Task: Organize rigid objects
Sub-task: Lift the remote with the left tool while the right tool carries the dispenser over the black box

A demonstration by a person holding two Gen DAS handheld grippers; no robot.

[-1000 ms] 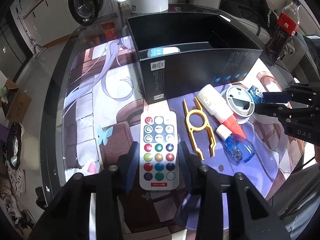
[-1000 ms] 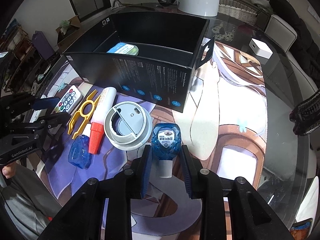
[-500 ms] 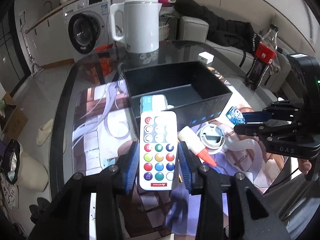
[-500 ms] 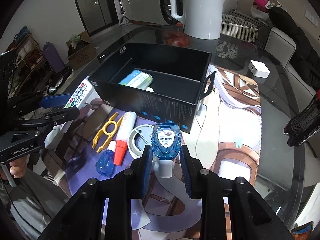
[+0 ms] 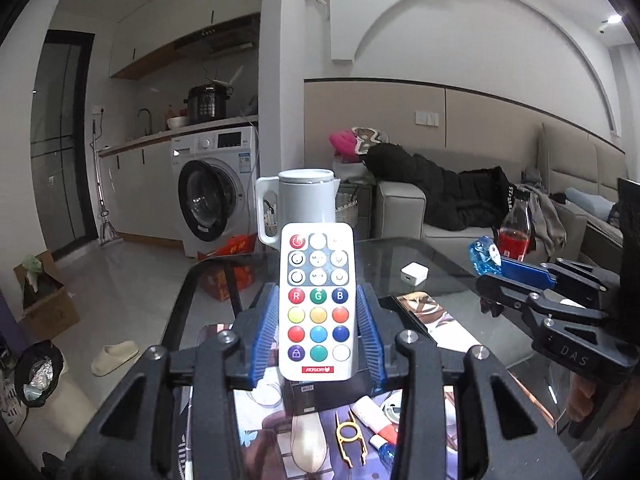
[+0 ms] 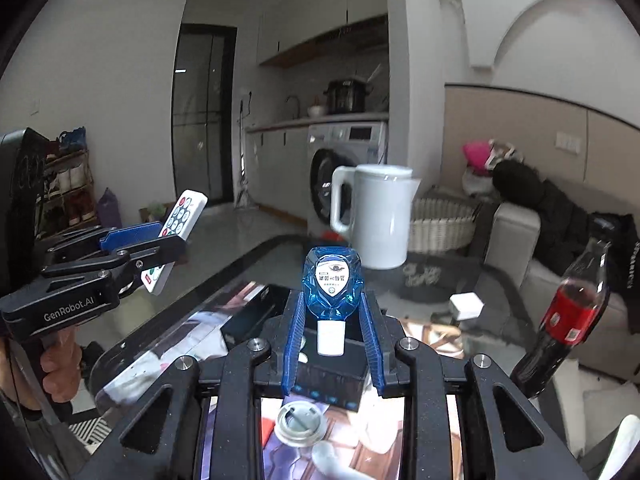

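Observation:
My left gripper (image 5: 318,308) is shut on a white remote control (image 5: 318,300) with coloured buttons and holds it high above the table, pointing level. My right gripper (image 6: 331,312) is shut on a small blue bottle (image 6: 333,284) with a white cap, also lifted high. Each gripper shows in the other view: the right one (image 5: 496,270) with the blue bottle (image 5: 485,254), the left one (image 6: 160,240) with the remote (image 6: 176,236). The black box (image 6: 332,364) lies below, mostly hidden behind the fingers.
On the mat below lie a yellow plastic tool (image 5: 350,440), a white tube with a red cap (image 5: 372,420), and a round grey lid (image 6: 300,426). A white kettle (image 6: 376,216), a cola bottle (image 6: 568,312) and a small white cube (image 6: 466,306) stand on the glass table.
Both grippers rose well above the table and tilted up to level, carrying the remote and the blue bottle. The box and the loose items dropped to the bottom of both views.

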